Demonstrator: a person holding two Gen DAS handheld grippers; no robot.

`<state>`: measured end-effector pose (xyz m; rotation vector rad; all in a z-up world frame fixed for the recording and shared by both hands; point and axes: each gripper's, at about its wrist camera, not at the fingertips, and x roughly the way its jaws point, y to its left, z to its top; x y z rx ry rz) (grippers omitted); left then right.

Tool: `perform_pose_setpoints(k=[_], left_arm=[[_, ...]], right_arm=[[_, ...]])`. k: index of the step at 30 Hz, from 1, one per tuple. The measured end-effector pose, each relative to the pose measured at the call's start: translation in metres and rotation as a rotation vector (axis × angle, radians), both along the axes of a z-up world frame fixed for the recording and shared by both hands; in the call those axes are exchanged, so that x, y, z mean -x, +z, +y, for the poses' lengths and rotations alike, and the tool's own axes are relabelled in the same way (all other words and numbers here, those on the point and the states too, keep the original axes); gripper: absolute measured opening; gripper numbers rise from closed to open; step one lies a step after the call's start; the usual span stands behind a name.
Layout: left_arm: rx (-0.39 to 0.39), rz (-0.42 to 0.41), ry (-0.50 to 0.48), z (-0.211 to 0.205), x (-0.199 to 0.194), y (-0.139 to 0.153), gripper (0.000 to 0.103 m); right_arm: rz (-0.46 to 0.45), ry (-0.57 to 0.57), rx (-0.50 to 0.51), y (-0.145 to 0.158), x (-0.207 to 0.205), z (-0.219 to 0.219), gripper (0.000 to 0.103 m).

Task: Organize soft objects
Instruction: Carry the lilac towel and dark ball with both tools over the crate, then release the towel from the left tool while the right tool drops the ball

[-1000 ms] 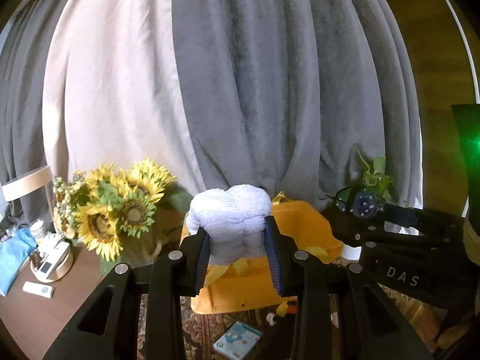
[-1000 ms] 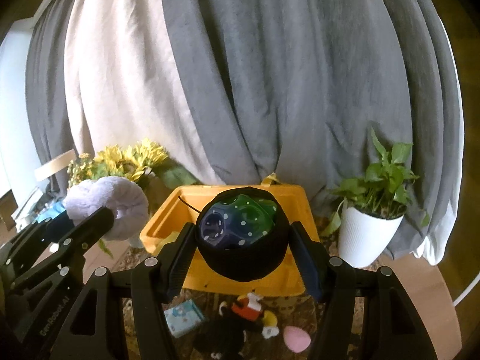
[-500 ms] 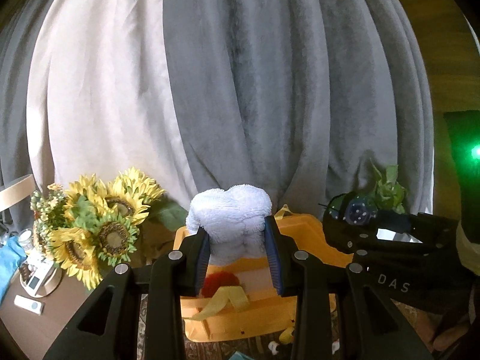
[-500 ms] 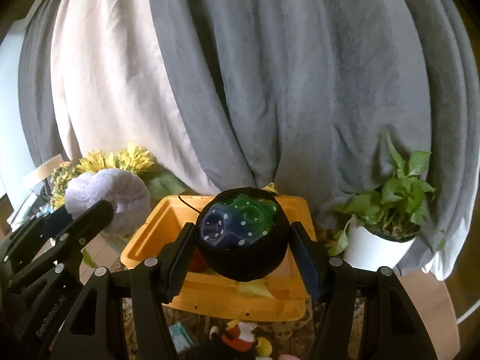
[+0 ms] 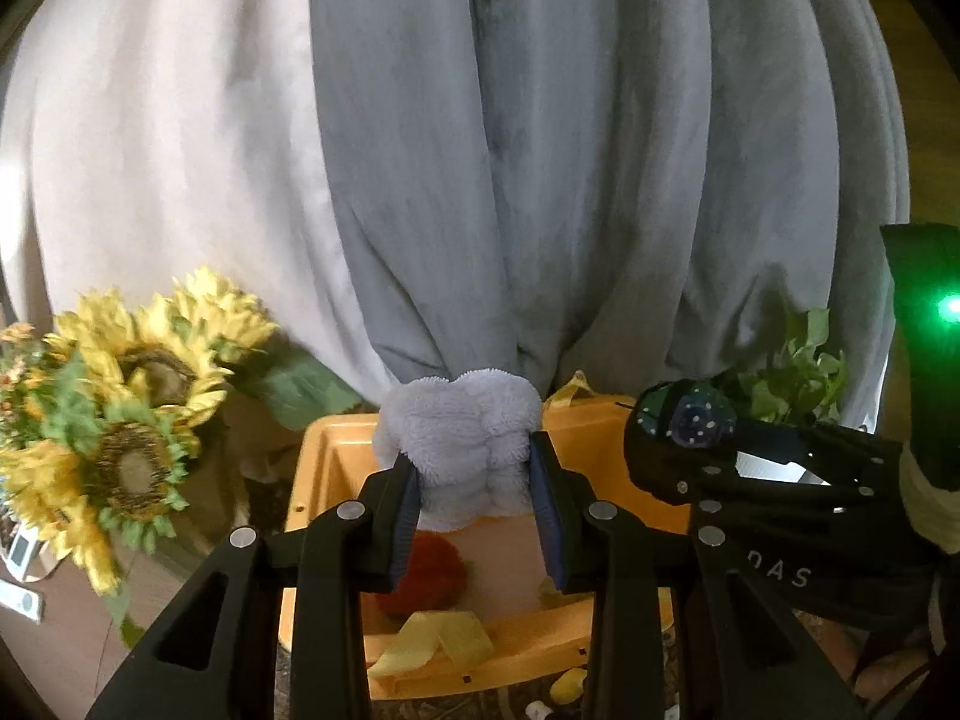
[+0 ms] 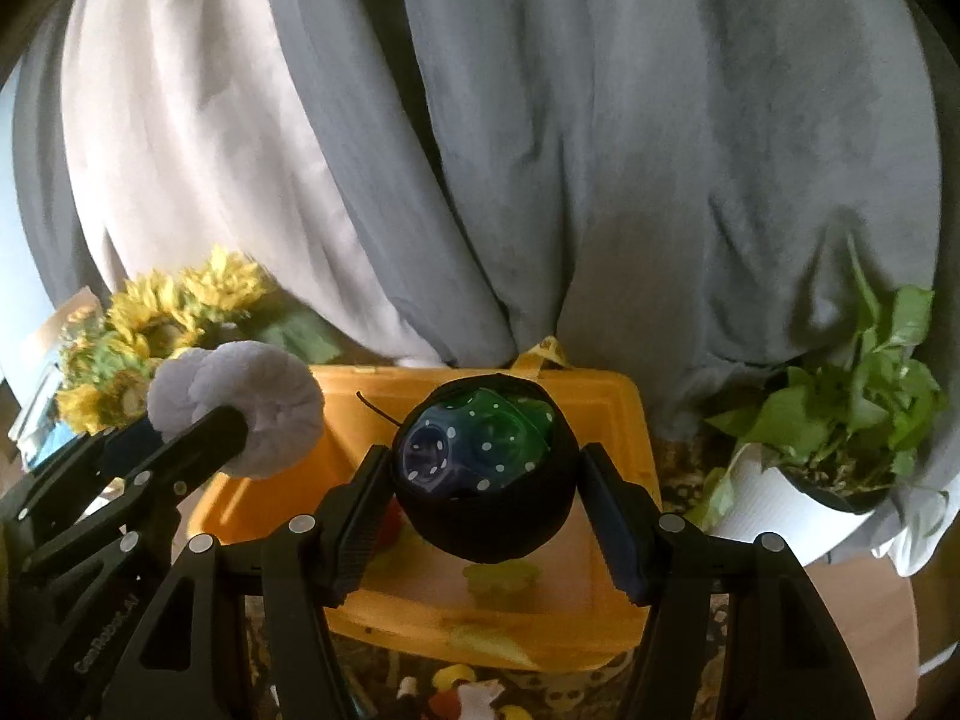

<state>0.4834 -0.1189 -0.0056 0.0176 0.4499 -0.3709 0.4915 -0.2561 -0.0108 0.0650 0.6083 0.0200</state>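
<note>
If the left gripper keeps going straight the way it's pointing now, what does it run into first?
Probably the yellow bin. The left gripper, shut on a fluffy lavender toy, aims slightly downward over the bin's open top, so it likely meets the far wall or the grey curtain behind it. Depth is unclear.

A fluffy pale-lavender plush [image 5: 459, 447], creased where it is pinched, sits at frame centre above an orange bin [image 5: 318, 462]. Centre-right, a round black pouch [image 6: 486, 480] bulges with a blue-green, white-dotted toy (shape unclear). Inside the bin lie a red fuzzy ball [image 5: 429, 576] and yellowish pieces.
</note>
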Motion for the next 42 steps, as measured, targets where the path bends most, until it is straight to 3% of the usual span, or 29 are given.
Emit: perform_pose_setpoints(k=[12, 18, 20, 26, 33, 42], left_arm=[[-0.084, 0.164, -0.087, -0.022, -0.057, -0.025, 0.034], [-0.096, 0.328, -0.135, -0.028, -0.085, -0.044, 0.036], [-0.092, 0.358, -0.142, -0.028, -0.089, -0.050, 0.042], [-0.107, 0.368, -0.096, -0.023, -0.089, -0.056, 0.065], [-0.113, 0.329, -0.076, -0.022, -0.076, -0.047, 0.074], [-0.117, 0.218, -0.035, -0.013, -0.036, -0.022, 0.084]], right_arm=[[0.238, 0.013, 0.006, -0.045, -0.061, -0.015, 0.064], [0.303, 0.010, 0.020, -0.058, -0.073, -0.018, 0.064], [0.319, 0.013, 0.019, -0.061, -0.075, -0.018, 0.065], [0.313, -0.018, 0.073, -0.062, -0.075, -0.019, 0.069], [0.263, -0.050, 0.072, -0.051, -0.060, -0.022, 0.069], [0.160, -0.104, 0.054, -0.023, -0.025, -0.026, 0.070]])
